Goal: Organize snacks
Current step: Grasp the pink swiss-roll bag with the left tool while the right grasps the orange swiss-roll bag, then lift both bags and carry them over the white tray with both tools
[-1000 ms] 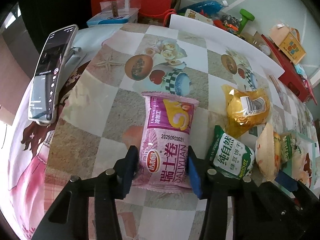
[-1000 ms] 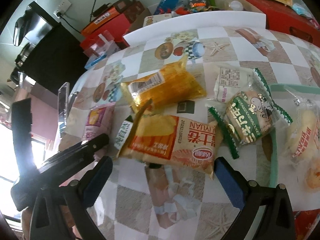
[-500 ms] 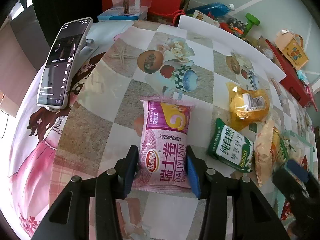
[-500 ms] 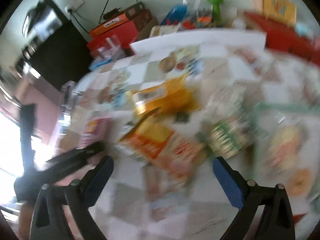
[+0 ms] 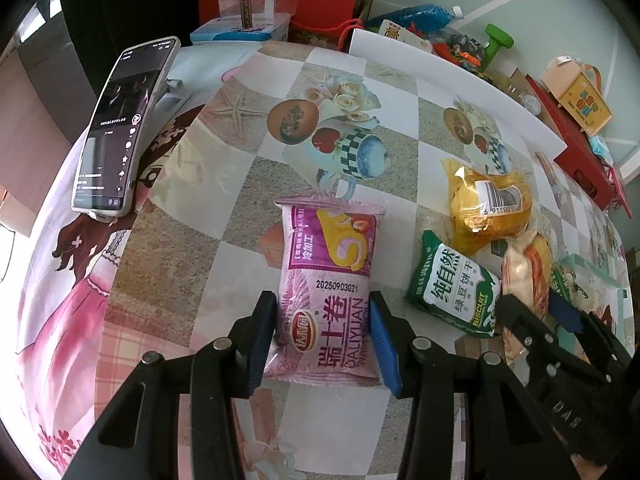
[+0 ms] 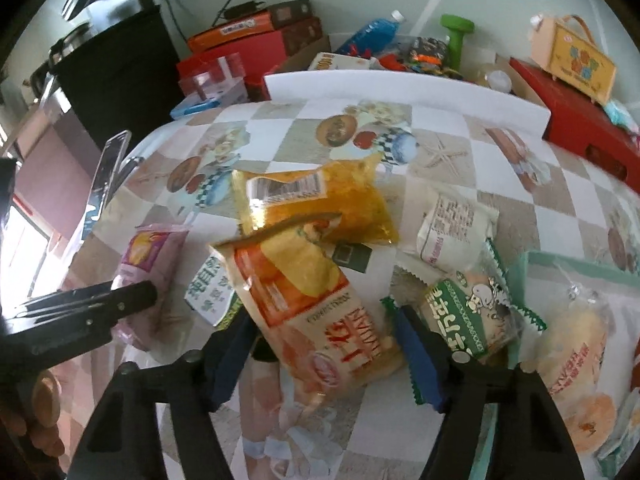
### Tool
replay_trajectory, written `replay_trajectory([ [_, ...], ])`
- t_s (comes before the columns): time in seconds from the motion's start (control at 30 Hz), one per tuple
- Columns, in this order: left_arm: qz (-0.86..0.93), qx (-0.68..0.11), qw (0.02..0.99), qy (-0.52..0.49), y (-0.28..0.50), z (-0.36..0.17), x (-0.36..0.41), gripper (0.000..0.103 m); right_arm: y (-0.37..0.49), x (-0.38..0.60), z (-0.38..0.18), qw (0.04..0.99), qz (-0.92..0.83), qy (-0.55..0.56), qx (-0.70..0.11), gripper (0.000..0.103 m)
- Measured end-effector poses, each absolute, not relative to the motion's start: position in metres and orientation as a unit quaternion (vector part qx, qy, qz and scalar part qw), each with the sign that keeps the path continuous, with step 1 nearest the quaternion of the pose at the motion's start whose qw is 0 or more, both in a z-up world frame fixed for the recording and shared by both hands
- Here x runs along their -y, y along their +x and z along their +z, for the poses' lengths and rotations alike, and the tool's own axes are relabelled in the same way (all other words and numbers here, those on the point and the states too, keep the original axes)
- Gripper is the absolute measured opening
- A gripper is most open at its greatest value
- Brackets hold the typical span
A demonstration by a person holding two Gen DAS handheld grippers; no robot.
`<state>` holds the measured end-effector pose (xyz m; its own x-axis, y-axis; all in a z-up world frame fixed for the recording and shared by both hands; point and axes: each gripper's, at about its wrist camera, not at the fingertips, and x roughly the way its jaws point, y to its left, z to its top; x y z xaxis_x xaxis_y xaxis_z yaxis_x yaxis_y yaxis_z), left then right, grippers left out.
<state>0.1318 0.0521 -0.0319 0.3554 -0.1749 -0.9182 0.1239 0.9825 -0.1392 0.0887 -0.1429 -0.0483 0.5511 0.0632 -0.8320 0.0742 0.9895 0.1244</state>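
Note:
My left gripper (image 5: 325, 342) is shut on the near end of a pink Swiss-roll packet (image 5: 329, 292) that lies on the patterned tablecloth (image 5: 240, 168). My right gripper (image 6: 325, 354) is shut on an orange Swiss-roll packet (image 6: 316, 308) and holds it tilted above the table. That packet also shows edge-on in the left wrist view (image 5: 524, 276). A green biscuit packet (image 5: 452, 288), a yellow packet (image 5: 488, 210), a green-trimmed cake packet (image 6: 472, 308) and a white packet (image 6: 452, 232) lie around them.
A phone (image 5: 122, 128) stands on a holder at the table's left edge. A pale green tray (image 6: 580, 272) at the right holds wrapped pastries (image 6: 572, 344). Red boxes (image 6: 576, 120), a blue bottle (image 6: 376, 32) and a green dumbbell (image 6: 456, 36) stand behind a white board (image 6: 400, 84).
My right gripper closed from wide open onto the orange packet and lifted and turned it. My left gripper stays shut on the pink packet and drew back slightly.

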Motion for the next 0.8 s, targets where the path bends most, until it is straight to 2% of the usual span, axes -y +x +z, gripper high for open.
replay_trajectory([
  [0.17,-0.092,-0.565,0.820,-0.017,0.135,-0.036,-0.048,0.051,0.090,0.144,-0.051,0.876,-0.015,0.075,-0.477,0.069],
  [0.23,-0.093,-0.569,0.817,-0.017,0.137,-0.039,-0.046,0.059,0.091,0.140,-0.053,0.876,-0.013,0.066,-0.477,0.069],
  [0.67,-0.076,-0.562,0.823,0.030,0.146,-0.051,-0.028,0.062,0.095,0.132,-0.060,0.880,-0.030,0.034,-0.472,0.067],
  [0.8,-0.075,-0.562,0.823,0.032,0.149,-0.051,-0.025,0.062,0.094,0.130,-0.057,0.881,-0.032,0.030,-0.470,0.056],
])
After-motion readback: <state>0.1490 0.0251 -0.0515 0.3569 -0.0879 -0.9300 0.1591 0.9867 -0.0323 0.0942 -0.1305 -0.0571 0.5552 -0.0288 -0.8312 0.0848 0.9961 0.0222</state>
